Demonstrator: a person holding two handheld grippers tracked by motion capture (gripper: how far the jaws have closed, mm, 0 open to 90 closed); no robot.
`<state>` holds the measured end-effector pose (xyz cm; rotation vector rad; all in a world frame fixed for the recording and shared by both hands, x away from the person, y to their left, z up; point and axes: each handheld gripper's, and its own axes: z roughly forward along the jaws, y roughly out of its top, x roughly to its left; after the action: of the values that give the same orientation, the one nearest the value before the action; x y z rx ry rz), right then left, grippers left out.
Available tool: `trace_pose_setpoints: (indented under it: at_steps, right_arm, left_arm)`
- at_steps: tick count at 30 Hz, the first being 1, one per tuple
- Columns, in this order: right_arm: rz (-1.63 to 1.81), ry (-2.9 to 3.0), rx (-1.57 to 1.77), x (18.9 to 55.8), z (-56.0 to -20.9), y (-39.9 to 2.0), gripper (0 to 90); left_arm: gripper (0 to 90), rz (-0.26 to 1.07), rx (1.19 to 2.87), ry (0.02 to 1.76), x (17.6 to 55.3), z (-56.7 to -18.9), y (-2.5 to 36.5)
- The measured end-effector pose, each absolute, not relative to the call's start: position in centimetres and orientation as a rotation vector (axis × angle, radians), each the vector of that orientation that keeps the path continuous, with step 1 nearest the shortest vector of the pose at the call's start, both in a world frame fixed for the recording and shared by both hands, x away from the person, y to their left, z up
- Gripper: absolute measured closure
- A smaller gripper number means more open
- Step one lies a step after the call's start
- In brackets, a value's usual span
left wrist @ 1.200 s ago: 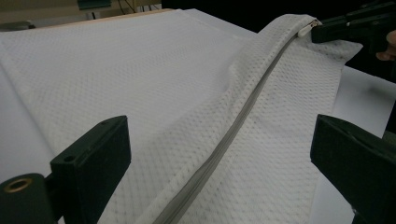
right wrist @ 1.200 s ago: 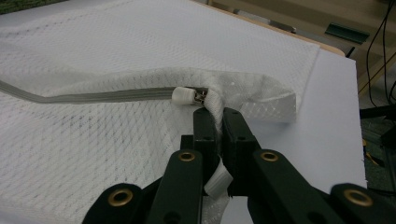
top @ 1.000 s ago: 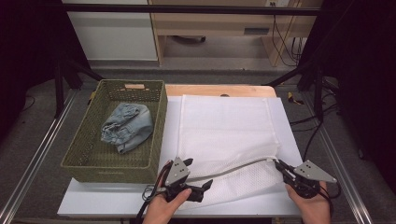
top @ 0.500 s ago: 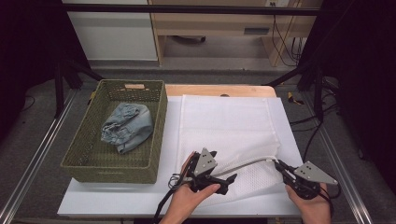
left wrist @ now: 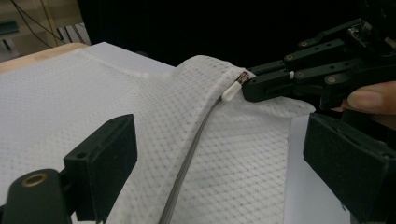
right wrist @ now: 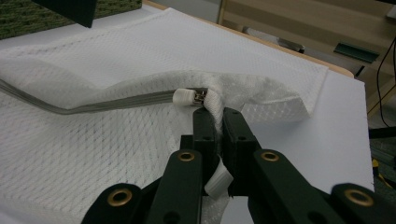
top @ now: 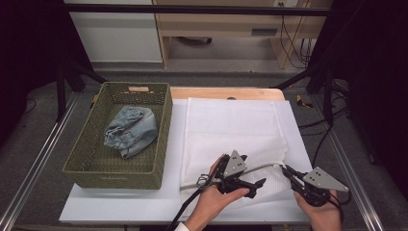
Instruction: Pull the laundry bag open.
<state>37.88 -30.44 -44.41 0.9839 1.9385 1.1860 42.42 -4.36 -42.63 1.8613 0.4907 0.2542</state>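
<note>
A white mesh bag [top: 231, 130] lies flat on the white table top [top: 120, 202], its grey zipper [top: 262, 167] running along the near edge. My right gripper [right wrist: 215, 114] is shut on the bag's fabric edge just beside the white zipper pull [right wrist: 187, 97], lifting that corner a little. My left gripper [top: 252, 185] hovers over the bag's front edge, pointing toward the right gripper [left wrist: 247, 86]. Its jaws [left wrist: 224, 168] stand wide on either side of the zipper line and have just been closing slightly. The mesh lies between them, but the pads do not press on it.
A green woven basket [top: 86, 154] stands at the left of the table with a crumpled denim garment [top: 132, 130] inside. A wooden edge [top: 221, 92] shows behind the bag. Black frame rails and cables surround the table.
My left gripper has travelled rightward along the bag's front edge, from near the basket's corner to close beside the right gripper. The right gripper has kept its hold and place.
</note>
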Motion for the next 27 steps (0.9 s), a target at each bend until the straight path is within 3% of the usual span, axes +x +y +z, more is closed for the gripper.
trace_pose_setpoints:
  at_steps: [8,13,27]
  right_arm:
    - [1.186,1.928,0.991,37.6,-44.4,-30.5,85.3]
    - [1.178,1.927,0.978,37.5,-44.3,-30.2,85.3]
    - [1.191,1.923,0.966,37.3,-44.3,-30.3,85.3]
  left_arm:
    - [10.5,0.23,1.86,0.469,42.4,-43.0,-5.6]
    - [19.5,0.216,1.876,0.439,42.2,-43.1,-6.0]
    - [29.0,0.213,1.908,0.41,42.1,-43.2,-6.6]
